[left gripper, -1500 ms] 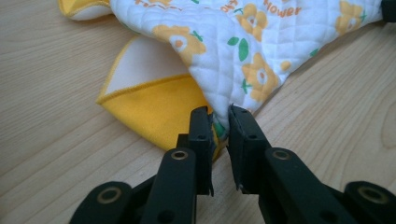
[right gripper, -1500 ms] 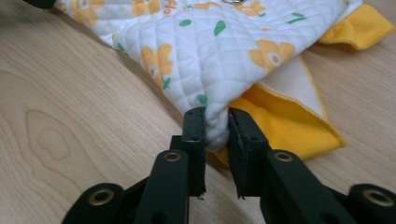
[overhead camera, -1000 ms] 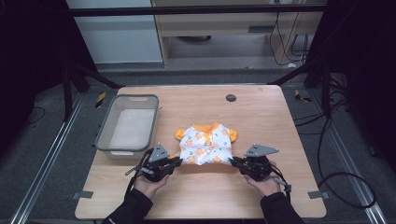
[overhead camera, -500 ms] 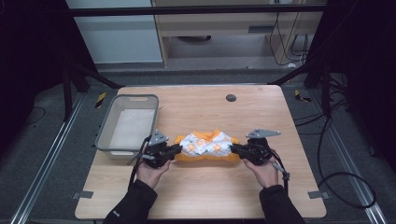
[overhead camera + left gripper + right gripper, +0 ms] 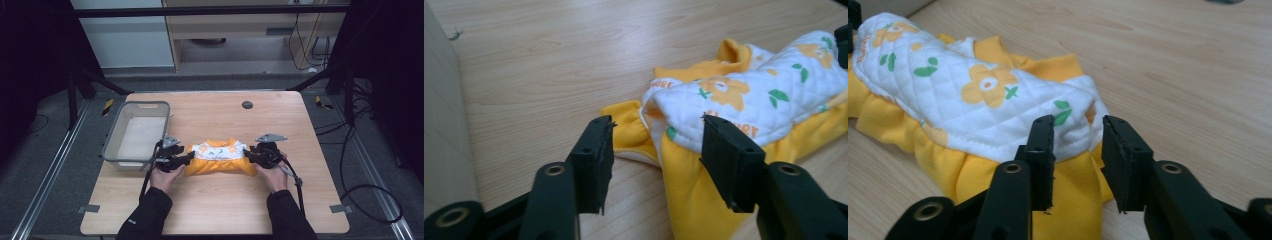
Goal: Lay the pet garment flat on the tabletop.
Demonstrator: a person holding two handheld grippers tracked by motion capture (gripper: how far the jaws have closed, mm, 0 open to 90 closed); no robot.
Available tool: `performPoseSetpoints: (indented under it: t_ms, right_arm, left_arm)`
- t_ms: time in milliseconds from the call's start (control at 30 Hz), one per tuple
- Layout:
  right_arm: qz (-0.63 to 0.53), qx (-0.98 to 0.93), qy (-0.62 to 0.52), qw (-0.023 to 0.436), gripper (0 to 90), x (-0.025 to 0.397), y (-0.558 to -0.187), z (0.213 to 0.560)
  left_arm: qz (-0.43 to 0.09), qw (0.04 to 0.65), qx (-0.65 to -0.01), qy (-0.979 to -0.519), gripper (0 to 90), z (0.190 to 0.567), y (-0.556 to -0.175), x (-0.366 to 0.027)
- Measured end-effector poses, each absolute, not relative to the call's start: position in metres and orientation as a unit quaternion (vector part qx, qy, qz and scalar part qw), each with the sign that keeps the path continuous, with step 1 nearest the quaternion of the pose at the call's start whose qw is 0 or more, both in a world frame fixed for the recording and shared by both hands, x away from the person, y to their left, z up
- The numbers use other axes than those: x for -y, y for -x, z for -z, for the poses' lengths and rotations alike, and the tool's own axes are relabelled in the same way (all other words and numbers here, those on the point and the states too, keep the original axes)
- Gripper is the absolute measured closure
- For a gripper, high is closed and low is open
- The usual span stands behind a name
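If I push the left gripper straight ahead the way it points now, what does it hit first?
Most likely the yellow and white garment: the left gripper has its jaws open around the near folded edge, fabric already between them. Depth is hard to judge; beyond lies bare table.

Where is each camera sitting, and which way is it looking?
High view: above the person's side, looking forward and down on the table; forearms, hands, left gripper, right gripper.
Left gripper view: rides the left gripper, looks along its parted jaws at the baby garment.
Right gripper view: rides the right gripper, jaws parted, facing the garment's other end.
Shared: the yellow and white garment on wood.
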State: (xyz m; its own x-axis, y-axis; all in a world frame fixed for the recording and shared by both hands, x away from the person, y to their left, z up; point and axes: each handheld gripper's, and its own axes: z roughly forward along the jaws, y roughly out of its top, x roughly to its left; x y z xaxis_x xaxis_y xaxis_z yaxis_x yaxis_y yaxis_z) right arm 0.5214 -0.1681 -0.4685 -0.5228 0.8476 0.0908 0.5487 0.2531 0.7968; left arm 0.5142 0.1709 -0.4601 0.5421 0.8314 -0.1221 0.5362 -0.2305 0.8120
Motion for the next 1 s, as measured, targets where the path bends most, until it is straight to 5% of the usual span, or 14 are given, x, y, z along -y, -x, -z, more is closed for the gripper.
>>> performPoseSetpoints:
  t_ms: [300, 600, 867, 1000]
  right_arm:
    - [-0.446, -0.762, -0.426, 0.198, 53.7, 0.195, -0.487, 0.445]
    - [-0.423, -0.782, -0.418, 0.187, 47.1, 0.207, -0.466, 0.472]
    - [-0.407, -0.797, -0.408, 0.179, 45.1, 0.197, -0.474, 0.489]
    - [-0.403, -0.802, -0.406, 0.172, 46.4, 0.191, -0.479, 0.496]
  left_arm:
    - [-0.172, 0.418, -0.406, -0.794, 37.6, 0.453, -0.477, -0.190]
    - [-0.179, 0.371, -0.397, -0.820, 39.9, 0.478, -0.468, -0.188]
    - [-0.173, 0.353, -0.385, -0.835, 46.8, 0.488, -0.472, -0.176]
    - [-0.170, 0.351, -0.382, -0.838, 59.1, 0.490, -0.473, -0.172]
